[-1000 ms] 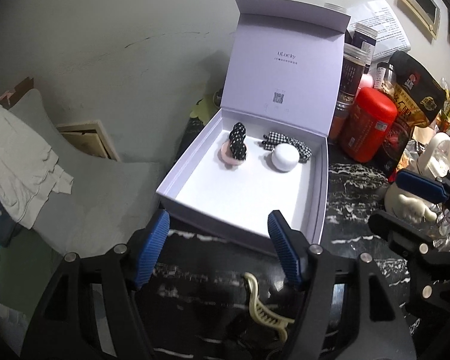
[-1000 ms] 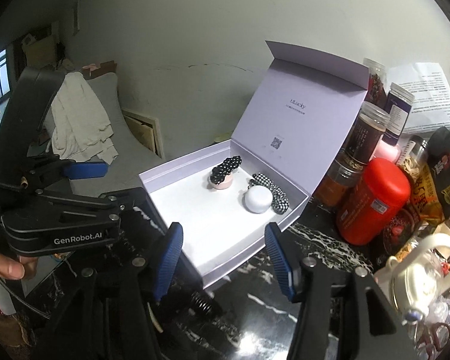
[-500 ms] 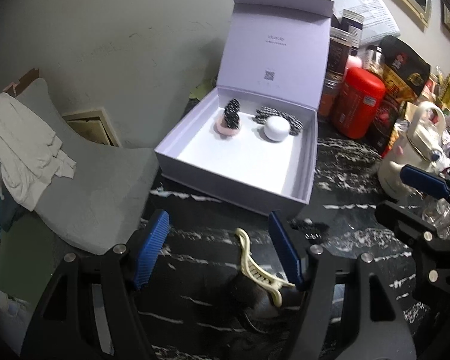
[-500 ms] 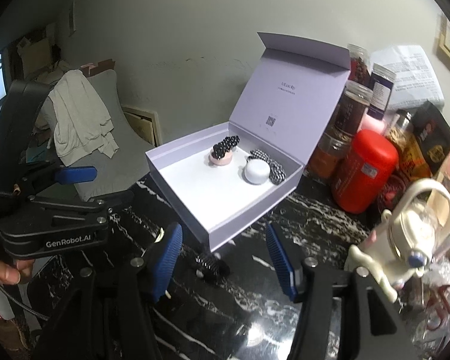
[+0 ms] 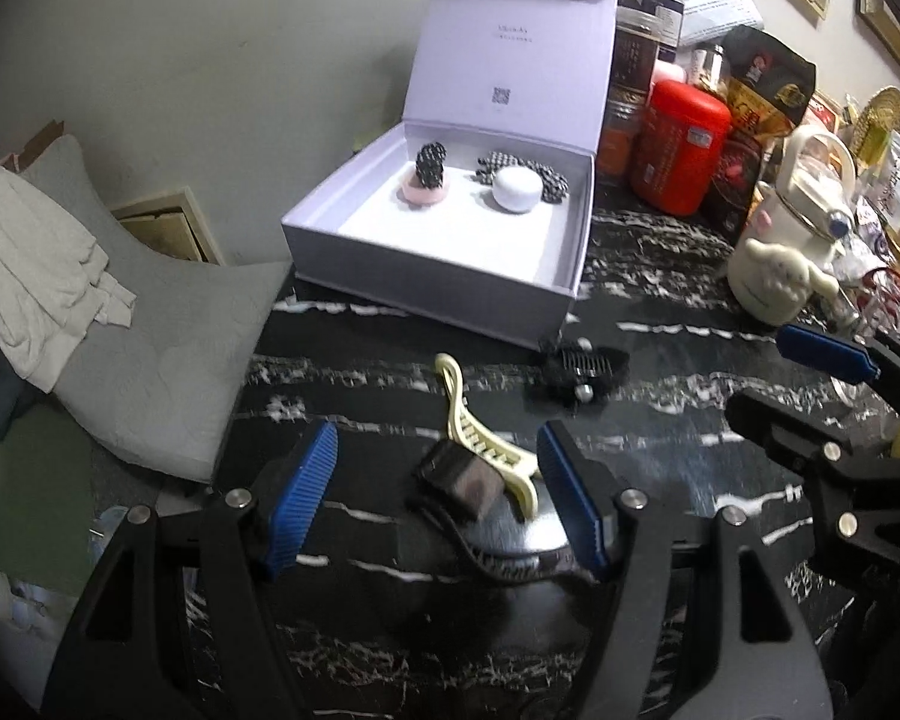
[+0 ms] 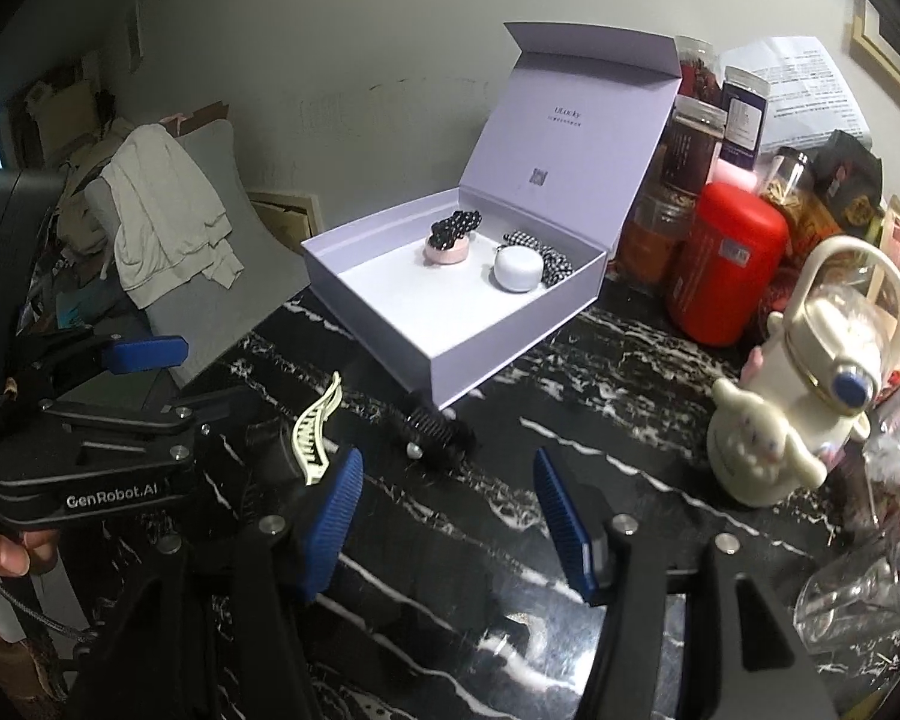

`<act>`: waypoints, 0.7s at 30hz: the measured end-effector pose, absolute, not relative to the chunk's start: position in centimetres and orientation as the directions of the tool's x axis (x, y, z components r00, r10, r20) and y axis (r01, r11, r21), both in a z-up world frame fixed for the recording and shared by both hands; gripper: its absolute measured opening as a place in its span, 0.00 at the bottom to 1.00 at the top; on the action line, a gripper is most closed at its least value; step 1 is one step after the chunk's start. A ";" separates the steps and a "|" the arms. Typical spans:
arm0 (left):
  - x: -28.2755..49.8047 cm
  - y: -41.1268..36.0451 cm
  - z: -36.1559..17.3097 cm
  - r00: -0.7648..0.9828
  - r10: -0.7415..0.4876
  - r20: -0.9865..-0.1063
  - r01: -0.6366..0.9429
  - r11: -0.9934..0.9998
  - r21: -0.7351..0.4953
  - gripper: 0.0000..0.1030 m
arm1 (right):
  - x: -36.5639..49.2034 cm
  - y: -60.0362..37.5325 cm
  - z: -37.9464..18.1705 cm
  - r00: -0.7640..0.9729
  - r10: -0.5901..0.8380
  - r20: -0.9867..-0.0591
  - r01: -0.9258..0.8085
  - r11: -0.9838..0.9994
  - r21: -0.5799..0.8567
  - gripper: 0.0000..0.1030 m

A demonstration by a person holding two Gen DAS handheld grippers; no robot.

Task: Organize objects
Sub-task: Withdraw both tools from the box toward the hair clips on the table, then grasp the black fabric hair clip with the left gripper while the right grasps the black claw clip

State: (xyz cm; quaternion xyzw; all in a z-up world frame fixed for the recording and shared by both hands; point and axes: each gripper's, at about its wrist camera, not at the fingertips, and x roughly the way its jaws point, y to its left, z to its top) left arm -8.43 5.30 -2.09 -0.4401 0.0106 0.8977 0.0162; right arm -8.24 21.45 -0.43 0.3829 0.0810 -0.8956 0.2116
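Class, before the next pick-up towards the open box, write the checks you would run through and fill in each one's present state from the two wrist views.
1. Left gripper open, nothing held: ok.
2. Right gripper open, nothing held: ok.
3. Box lid upright, free floor space in front of the pink jar and white jar: ok.
4. Cream hair claw within the left gripper's span: ok, but a dark object lies against it, so a clean grasp: cannot tell.
5. Black hair clip free on the counter, ahead of the right gripper: ok.
6. Both grippers apart from each other: ok.
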 end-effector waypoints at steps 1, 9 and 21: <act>-8.2 5.3 -2.4 -0.606 0.023 -0.795 -0.039 -0.999 0.001 0.66 | -8.1 21.3 -0.6 -0.613 -0.320 -0.722 0.447 -0.894 0.016 0.59; -7.8 4.6 -5.2 -0.569 0.037 -0.822 -0.036 -0.999 -0.020 0.66 | -8.4 20.3 -3.3 -0.566 -0.332 -0.755 0.472 -0.881 0.033 0.59; -10.1 4.7 -7.4 -0.529 0.093 -0.843 -0.098 -0.994 -0.048 0.66 | -11.4 19.6 -5.6 -0.521 -0.309 -0.796 0.462 -0.886 0.041 0.59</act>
